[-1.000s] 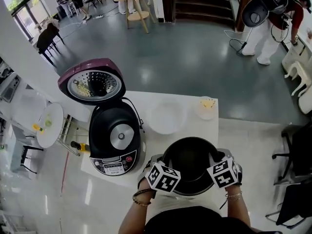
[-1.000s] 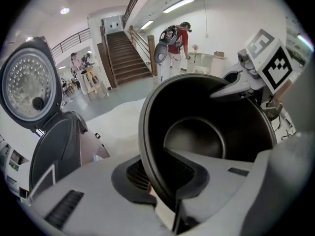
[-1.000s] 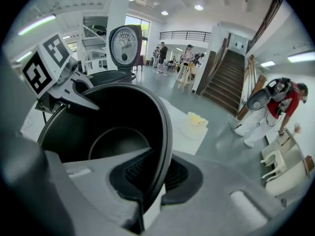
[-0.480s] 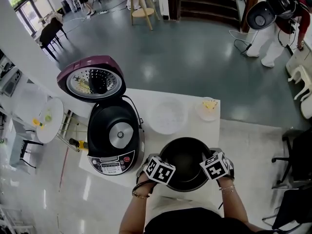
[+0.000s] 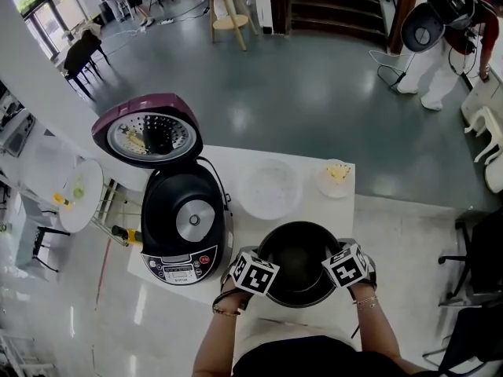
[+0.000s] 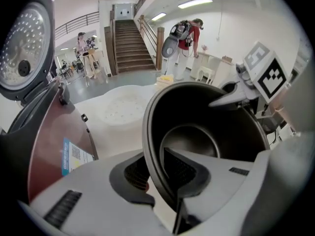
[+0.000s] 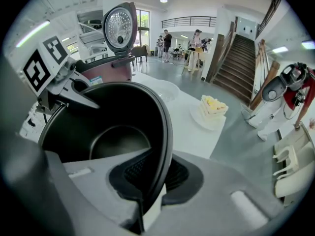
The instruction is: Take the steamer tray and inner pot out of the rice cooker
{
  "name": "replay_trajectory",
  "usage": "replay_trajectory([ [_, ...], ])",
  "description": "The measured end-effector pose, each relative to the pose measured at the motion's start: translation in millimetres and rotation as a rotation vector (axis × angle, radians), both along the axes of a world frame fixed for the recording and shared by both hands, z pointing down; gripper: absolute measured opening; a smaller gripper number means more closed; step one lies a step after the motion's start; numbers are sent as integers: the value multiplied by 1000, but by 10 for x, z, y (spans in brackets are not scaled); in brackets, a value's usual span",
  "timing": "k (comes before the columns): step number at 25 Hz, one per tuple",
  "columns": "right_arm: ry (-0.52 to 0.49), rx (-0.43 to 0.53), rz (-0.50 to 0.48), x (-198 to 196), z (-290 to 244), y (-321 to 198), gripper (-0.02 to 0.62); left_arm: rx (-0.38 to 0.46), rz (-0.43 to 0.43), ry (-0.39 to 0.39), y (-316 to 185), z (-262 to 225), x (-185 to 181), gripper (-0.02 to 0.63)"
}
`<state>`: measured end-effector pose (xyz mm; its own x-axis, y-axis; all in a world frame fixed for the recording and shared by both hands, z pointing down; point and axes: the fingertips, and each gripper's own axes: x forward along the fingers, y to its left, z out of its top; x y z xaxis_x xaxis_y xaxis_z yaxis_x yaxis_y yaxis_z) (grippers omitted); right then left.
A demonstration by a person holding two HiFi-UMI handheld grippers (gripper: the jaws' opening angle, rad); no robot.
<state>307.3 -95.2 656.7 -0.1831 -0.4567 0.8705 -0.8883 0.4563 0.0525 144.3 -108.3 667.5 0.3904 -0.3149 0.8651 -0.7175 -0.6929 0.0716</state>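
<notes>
Head view: the inner pot [image 5: 299,251] is sitting at the table's [image 5: 236,159] near edge. Left gripper view: the left gripper [image 6: 162,175] is pinching its rim, jaws just easing open. Right gripper view: the right gripper [image 7: 151,173] is clamping the opposite rim.

- You have one rice cooker [image 5: 185,226] before you.
- You have one inner pot [image 5: 299,258].
- One steamer tray [image 5: 270,188].
- One plate of cake [image 5: 336,175].
- One white table [image 5: 314,210] under them all.
</notes>
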Motion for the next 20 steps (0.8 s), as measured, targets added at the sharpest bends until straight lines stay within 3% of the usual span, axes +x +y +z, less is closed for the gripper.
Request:
replay_trajectory([
  [2,0,14,1,12,-11,-7,28,21,-17,28,-36,-22,-7,103],
  [3,-3,22,4,10,-25,-15,44,41,-23,25,-60,-38,-32,157],
  [5,-21,33,11,-14,-59,-28,164,93,-27,14,-101,-109,-87,237],
  [9,-40,91,18,-5,-209,-37,255,198,-46,47,-128,-425,-119,253],
  [13,-57,216,42,21,-630,-9,268,284,-11,88,-53,-822,-125,253],
  [15,-103,338,60,14,-972,16,267,330,0,162,5,-1073,-88,253],
  [18,-246,516,91,-49,-1510,135,253,467,-28,363,83,-1662,-24,253],
  [19,-298,570,106,-56,-1678,190,233,527,-45,437,117,-1885,-20,253],
  [20,-344,622,122,-54,-1836,249,160,586,-63,501,157,-2092,-27,252],
])
